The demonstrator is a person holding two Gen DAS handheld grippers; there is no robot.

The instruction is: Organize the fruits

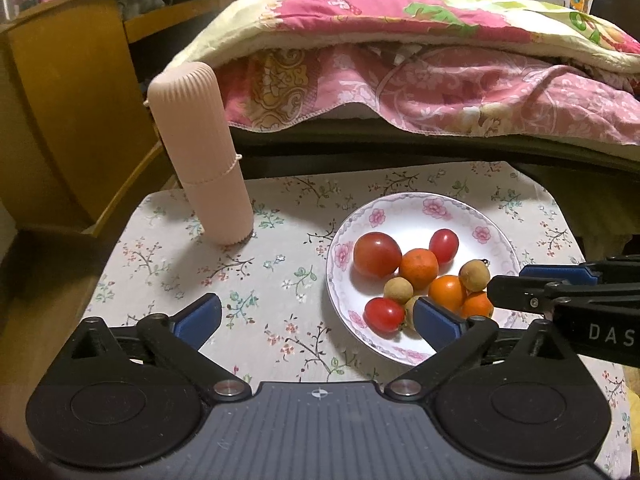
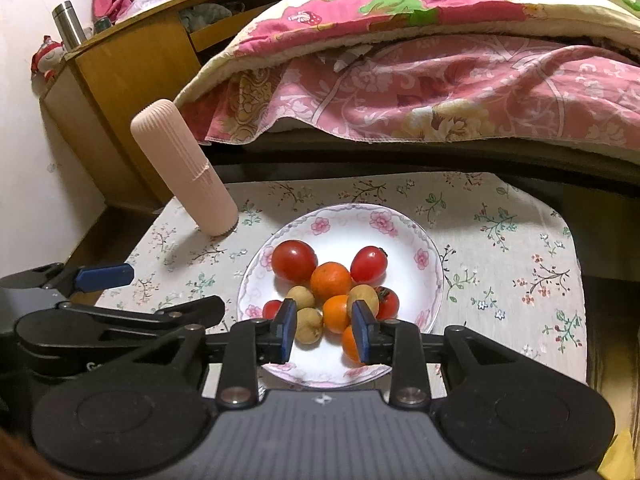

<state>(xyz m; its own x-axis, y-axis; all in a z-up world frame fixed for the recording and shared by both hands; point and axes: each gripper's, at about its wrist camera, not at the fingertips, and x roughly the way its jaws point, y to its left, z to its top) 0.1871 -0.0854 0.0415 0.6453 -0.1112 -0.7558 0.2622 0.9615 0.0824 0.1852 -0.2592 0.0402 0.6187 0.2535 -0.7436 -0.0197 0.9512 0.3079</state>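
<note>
All the fruit I can see sits heaped together on the flowered white plate (image 2: 416,236): a big tomato (image 2: 294,261) and smaller cherry tomatoes (image 2: 368,265) at the back, little oranges (image 2: 331,280) in the middle, and pale brown longans (image 2: 300,297) tucked among them. Nothing lies loose on the cloth, so the gathering looks finished to me, unless sorting by kind is wanted, in which case it is all still mixed. The right gripper (image 2: 325,330) hangs low over the near side of the plate with its blue pads a modest gap apart; fruit shows between them, but the pads are not pressing on any piece, so it has hold of nothing. The left gripper (image 1: 316,318) is spread as wide as it goes and empty, one pad over the bare cloth and the other just above the near-left edge of the plate. The plate stands on a small table under a pale tablecloth (image 2: 520,240) printed with twigs and tiny blossoms. A ribbed pink cylinder case (image 1: 202,156) stands at the far left corner of the cloth, well apart from the plate. Behind the table runs a bed piled with a pink flowered quilt (image 1: 440,80), and to the left stands a yellow wooden cabinet (image 1: 68,112) with a steel flask (image 2: 69,26) on top.
</note>
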